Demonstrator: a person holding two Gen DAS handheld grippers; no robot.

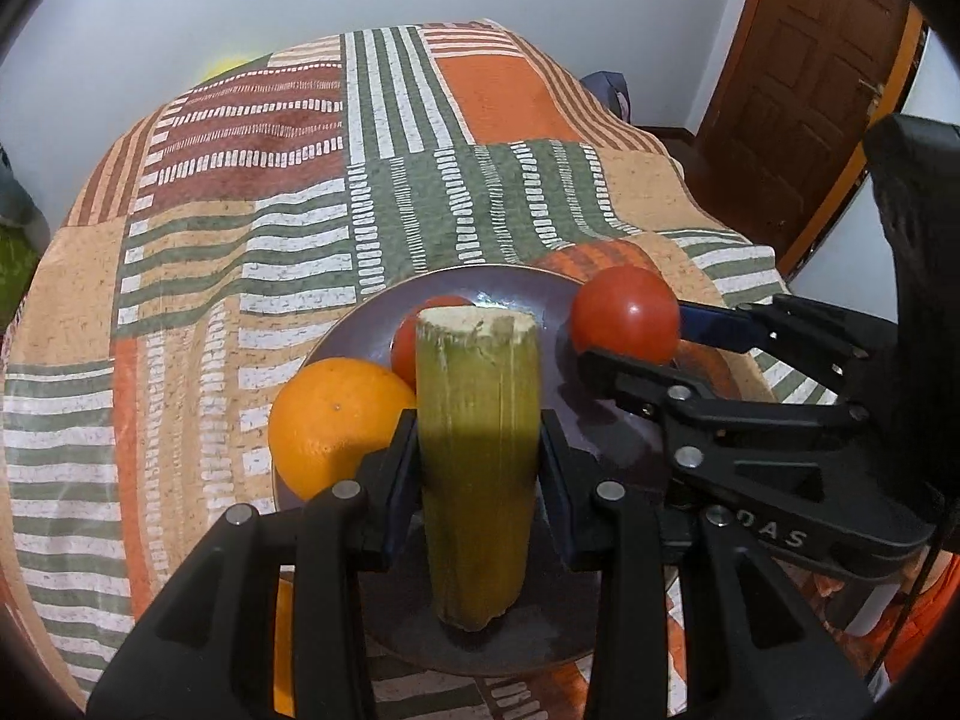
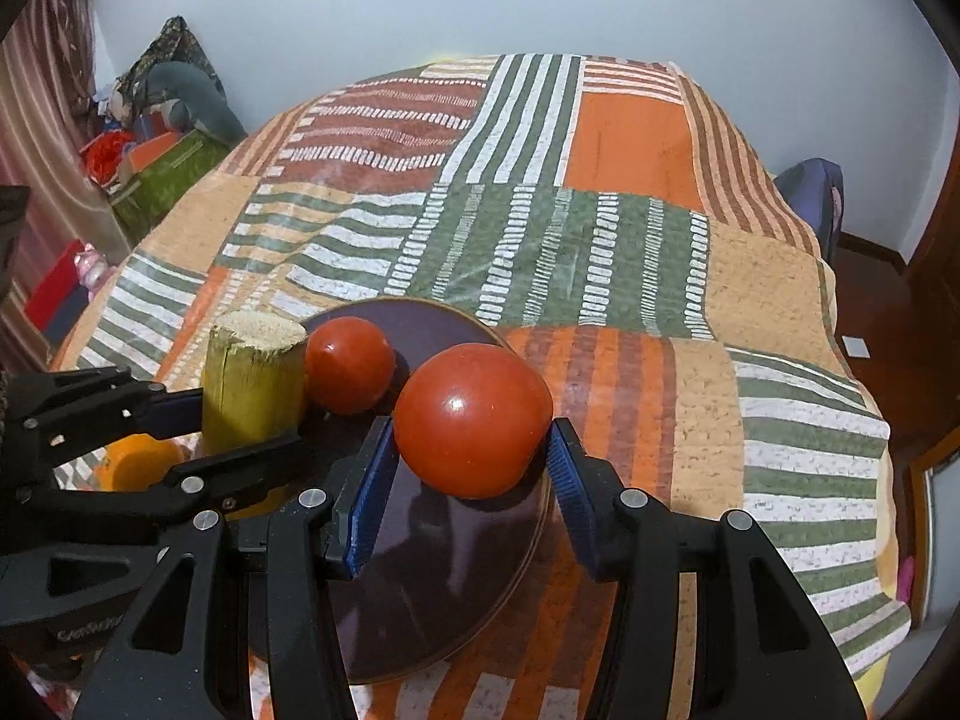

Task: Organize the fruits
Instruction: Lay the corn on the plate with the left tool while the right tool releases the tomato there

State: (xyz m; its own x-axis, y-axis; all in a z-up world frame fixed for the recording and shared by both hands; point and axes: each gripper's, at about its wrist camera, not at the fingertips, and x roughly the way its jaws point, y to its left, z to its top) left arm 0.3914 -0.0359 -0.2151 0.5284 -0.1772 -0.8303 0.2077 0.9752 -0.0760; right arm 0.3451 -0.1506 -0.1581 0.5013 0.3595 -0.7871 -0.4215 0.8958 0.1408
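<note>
**Two grippers over a plate of fruit**

Above the dark plate (image 1: 456, 291), which lay on a patchwork bedspread (image 1: 180, 276) of orange, green and white stripes, both grippers carried produce. From the left wrist view, the left gripper (image 1: 478, 468) pinched a yellow-green cut stalk (image 1: 477, 420) between its blue pads, one pad pressed to each side; the stalk stood upright with its pale cut end on top and its lower end over the near part of the plate. Whether that end touched the plate cannot be told. An orange (image 1: 333, 426) sat at 9 o'clock of the stalk, on the plate's left rim and just beside the left finger. A small tomato (image 1: 405, 345) showed behind the stalk, at about 11 o'clock, partly hidden by it.

From the right wrist view, the right gripper (image 2: 474, 462) clasped a large tomato (image 2: 474, 420) between its blue pads, which met the fruit at its left and right flanks. This tomato hung over the plate's right rim (image 2: 522, 546); contact with the plate cannot be told. The small tomato (image 2: 349, 365) rested on the plate at 10 o'clock of the large one, touching the stalk (image 2: 252, 384). The orange (image 2: 141, 462) appeared at lower left, largely hidden by the left gripper.
</note>
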